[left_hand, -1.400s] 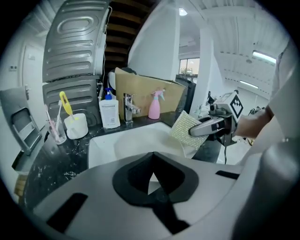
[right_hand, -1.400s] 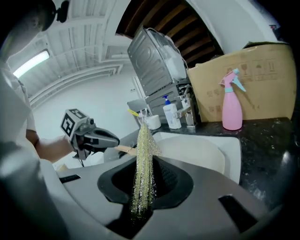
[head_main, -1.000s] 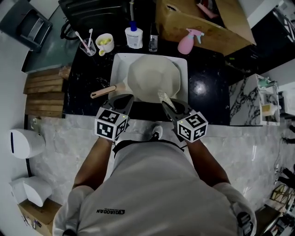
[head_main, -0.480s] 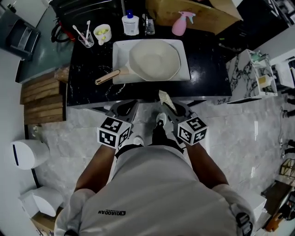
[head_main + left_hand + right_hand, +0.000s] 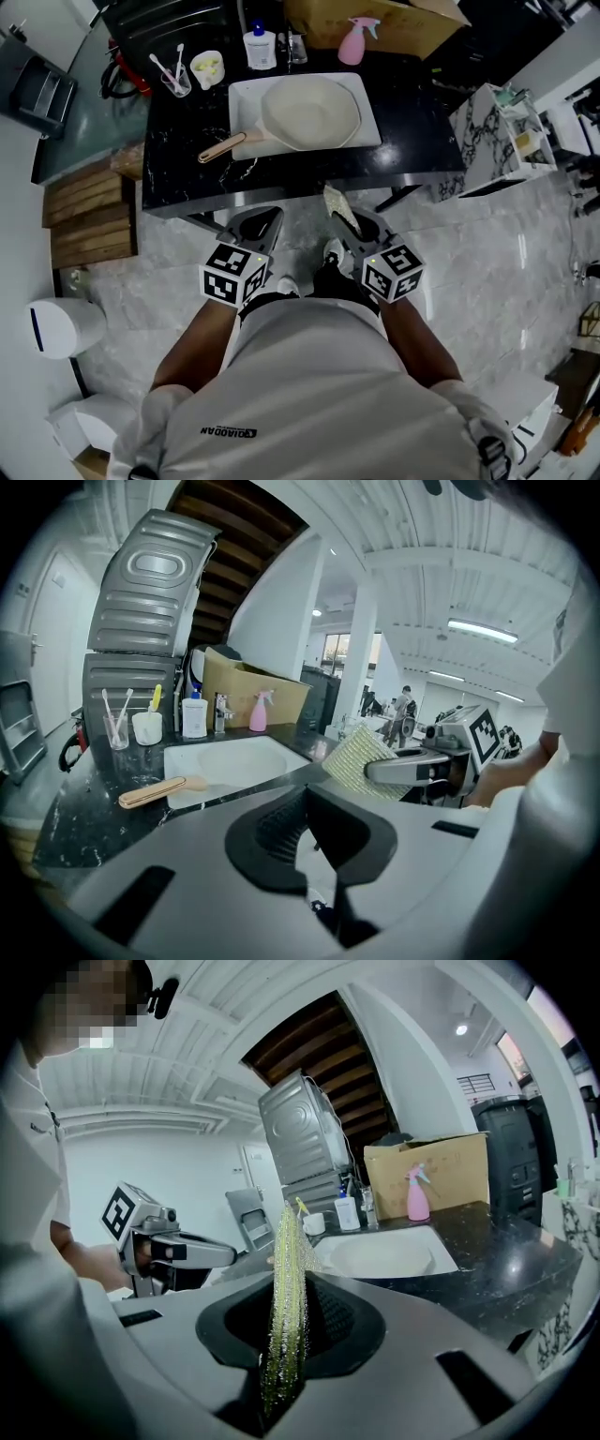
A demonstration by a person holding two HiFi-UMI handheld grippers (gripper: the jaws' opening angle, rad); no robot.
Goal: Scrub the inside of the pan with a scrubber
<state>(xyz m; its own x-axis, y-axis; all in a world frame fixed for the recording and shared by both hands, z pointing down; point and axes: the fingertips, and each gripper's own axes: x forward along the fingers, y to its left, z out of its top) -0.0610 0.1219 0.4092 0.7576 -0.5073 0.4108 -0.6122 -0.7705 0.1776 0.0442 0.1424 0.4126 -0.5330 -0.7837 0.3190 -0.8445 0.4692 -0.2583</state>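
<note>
A cream pan (image 5: pixel 309 112) with a wooden handle (image 5: pixel 220 148) lies in a white tray (image 5: pixel 246 98) on the black counter; the left gripper view shows the pan (image 5: pixel 220 761) low, behind the jaws. Both grippers hang over the marble floor, well short of the counter. My right gripper (image 5: pixel 352 220) is shut on a yellow mesh scrubber (image 5: pixel 339 208), which stands upright between its jaws (image 5: pixel 286 1297) and shows as a flat pad (image 5: pixel 361 761) in the left gripper view. My left gripper (image 5: pixel 261 220) is shut with nothing in it (image 5: pixel 314 817).
Along the counter's back stand a pink spray bottle (image 5: pixel 352 42), a white soap bottle (image 5: pixel 260 47), a white cup (image 5: pixel 207 67), a glass of toothbrushes (image 5: pixel 173 80) and a cardboard box (image 5: pixel 375 19). Wooden slats (image 5: pixel 89 211) and a white bin (image 5: pixel 61 328) sit at left.
Both grippers and the person have drawn back from the counter. The pan, which lay right at the fingertips, now lies far ahead. The scrubber stays in the right gripper.
</note>
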